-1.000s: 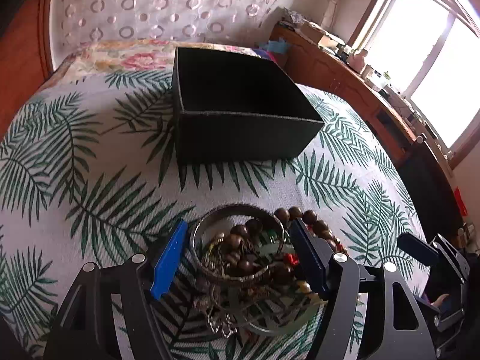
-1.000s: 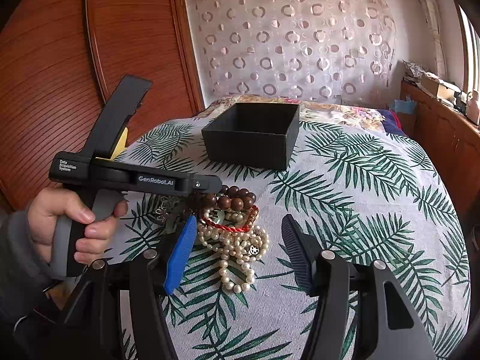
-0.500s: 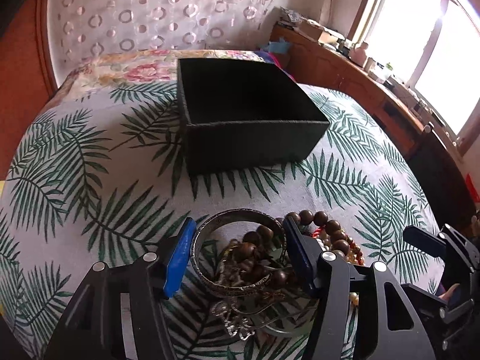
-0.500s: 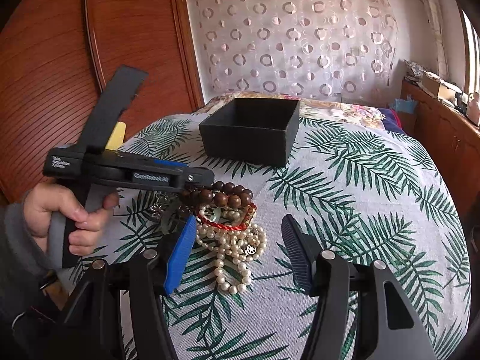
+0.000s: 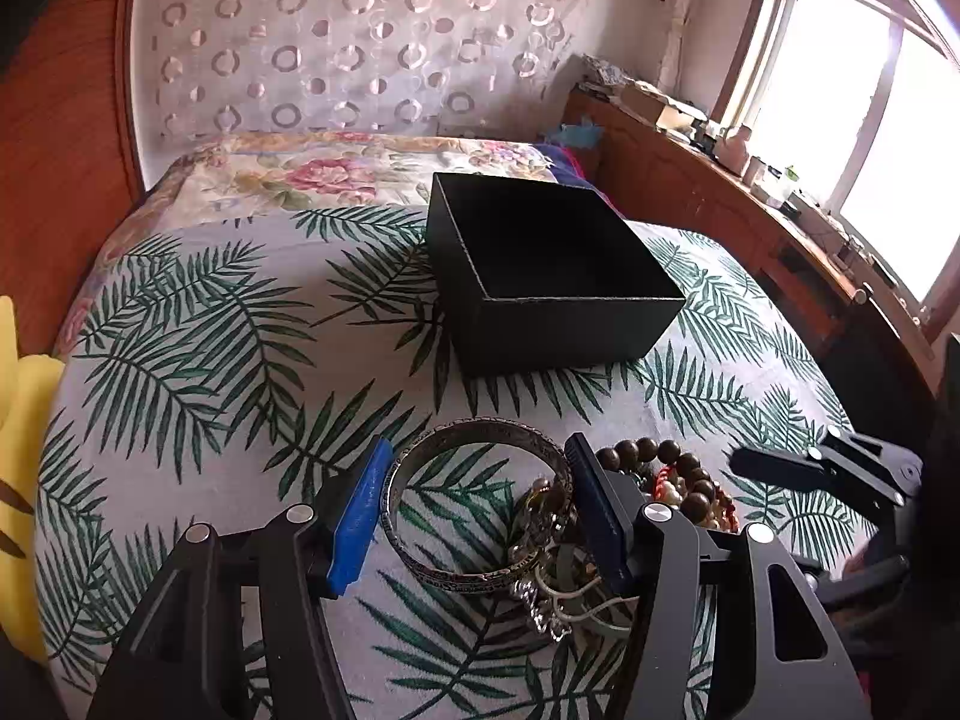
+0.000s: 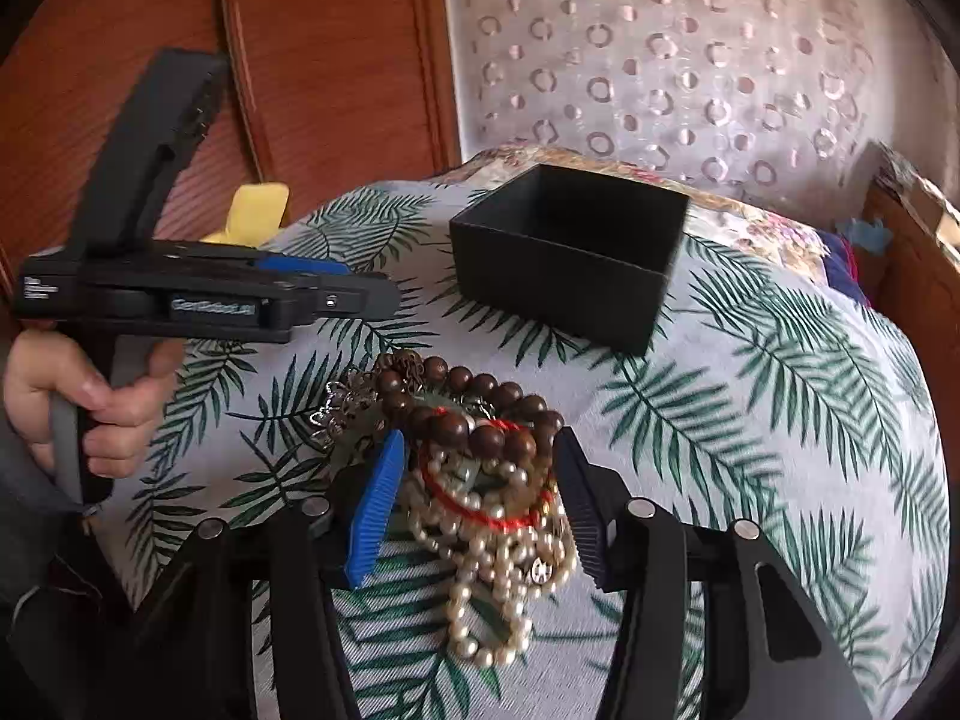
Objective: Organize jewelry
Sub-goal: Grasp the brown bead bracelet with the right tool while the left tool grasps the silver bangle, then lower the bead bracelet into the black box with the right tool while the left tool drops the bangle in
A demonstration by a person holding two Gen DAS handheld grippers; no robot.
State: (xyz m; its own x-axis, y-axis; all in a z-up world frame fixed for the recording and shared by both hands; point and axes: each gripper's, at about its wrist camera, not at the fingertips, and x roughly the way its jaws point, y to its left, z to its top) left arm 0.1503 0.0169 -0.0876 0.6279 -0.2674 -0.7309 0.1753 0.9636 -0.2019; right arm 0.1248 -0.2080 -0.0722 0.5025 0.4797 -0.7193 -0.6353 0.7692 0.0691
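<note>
Two claws are working one tangled heap of jewelry on the palm-leaf cloth point(image 5: 180, 372), with the black box point(image 5: 552, 276) standing open and apparently empty just beyond the heap. The left claw point(image 5: 480, 510) sits half open around the metal bangle point(image 5: 480, 462), its blue pad and dark pad close against the ring's outer sides, though I cannot tell whether they press hard enough to hold it. The right claw point(image 6: 474, 498) is closing around the pearl strand point(image 6: 492, 564), the red cord bracelet point(image 6: 480, 510) and part of the brown bead bracelet point(image 6: 480, 414), with pads not yet biting. Risk lies in the tangle: a silver chain point(image 5: 540, 594) lies hooked against the bangle, so lifting could drag the whole heap along. Pearls dangling below the right pads could slip free, and a round, hard bangle may squirt out sideways.
</note>
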